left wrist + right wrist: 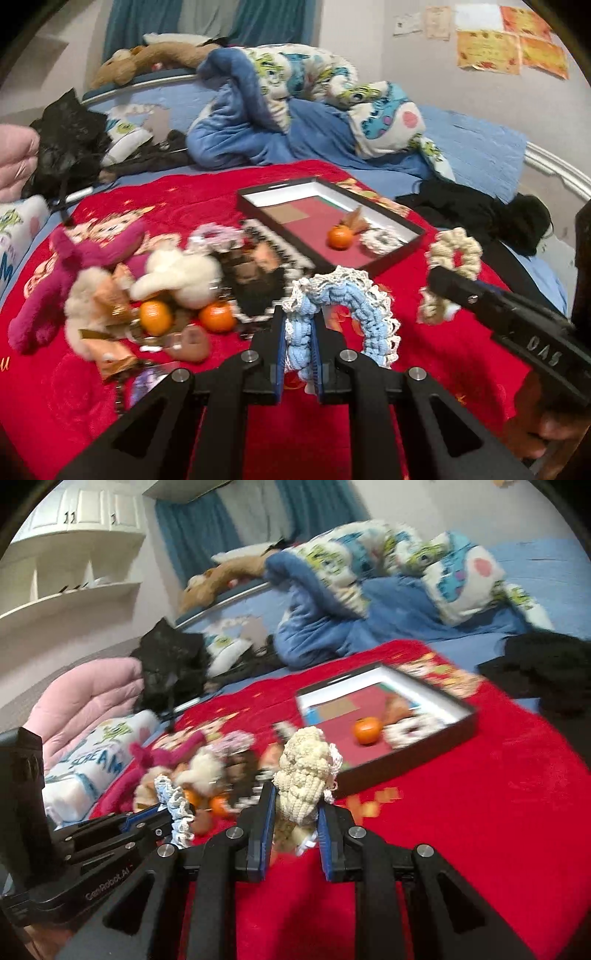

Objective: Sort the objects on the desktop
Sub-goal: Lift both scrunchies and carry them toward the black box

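My left gripper [298, 334] is shut on a blue and white crocheted scrunchie [347, 310], held above the red blanket. My right gripper [293, 806] is shut on a cream crocheted scrunchie [301, 775]; the left wrist view shows it too, as the cream scrunchie [456, 258] at the right. A black shallow box [391, 254] lies on the blanket beyond both grippers, holding an orange [339, 238], a white scrunchie [382, 240] and a brown wrapper. The left gripper [173, 808] appears at the lower left of the right wrist view with its scrunchie.
A heap on the blanket's left holds plush toys [166, 273], two oranges [218, 317], a pink scrunchie [216, 236] and a dark patterned pouch [255, 280]. Bedding, black clothes [480, 218] and a black bag [70, 136] lie behind. White shelves [74, 572] stand at the far left.
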### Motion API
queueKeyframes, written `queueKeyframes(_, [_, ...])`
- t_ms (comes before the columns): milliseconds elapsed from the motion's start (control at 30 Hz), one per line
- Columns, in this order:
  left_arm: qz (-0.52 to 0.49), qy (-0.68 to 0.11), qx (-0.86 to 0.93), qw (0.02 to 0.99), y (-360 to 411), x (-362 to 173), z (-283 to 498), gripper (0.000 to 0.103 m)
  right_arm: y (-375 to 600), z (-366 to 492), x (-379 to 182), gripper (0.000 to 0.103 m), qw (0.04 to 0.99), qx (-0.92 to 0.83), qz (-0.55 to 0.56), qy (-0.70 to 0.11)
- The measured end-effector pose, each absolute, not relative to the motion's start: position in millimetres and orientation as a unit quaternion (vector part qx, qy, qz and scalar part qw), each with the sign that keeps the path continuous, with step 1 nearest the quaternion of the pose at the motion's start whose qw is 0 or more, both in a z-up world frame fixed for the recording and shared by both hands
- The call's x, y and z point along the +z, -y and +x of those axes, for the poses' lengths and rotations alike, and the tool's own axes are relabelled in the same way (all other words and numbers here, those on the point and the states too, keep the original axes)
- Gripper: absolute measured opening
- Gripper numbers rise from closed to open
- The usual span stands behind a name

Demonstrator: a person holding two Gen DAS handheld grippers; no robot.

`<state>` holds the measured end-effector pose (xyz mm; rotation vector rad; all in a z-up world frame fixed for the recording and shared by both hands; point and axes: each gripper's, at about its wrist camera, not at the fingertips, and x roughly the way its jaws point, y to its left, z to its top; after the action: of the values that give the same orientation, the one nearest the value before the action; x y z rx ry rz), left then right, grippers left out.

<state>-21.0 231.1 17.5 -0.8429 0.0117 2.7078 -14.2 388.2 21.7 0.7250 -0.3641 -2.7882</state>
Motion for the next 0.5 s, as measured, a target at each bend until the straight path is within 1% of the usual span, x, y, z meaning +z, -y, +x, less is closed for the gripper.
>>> queueKeyframes(167, [-0.296,-0.017,0.939,0.172,-263,15,-16,0.012,-427,7,21,0.021,0.083,-0.956,0.245,0.135])
queueKeyframes(500, [-0.309,-0.029,0.934,0.177,-278,-1,-14,0.012,-451,27,21,0.021,0.063,-0.958,0.245,0.133])
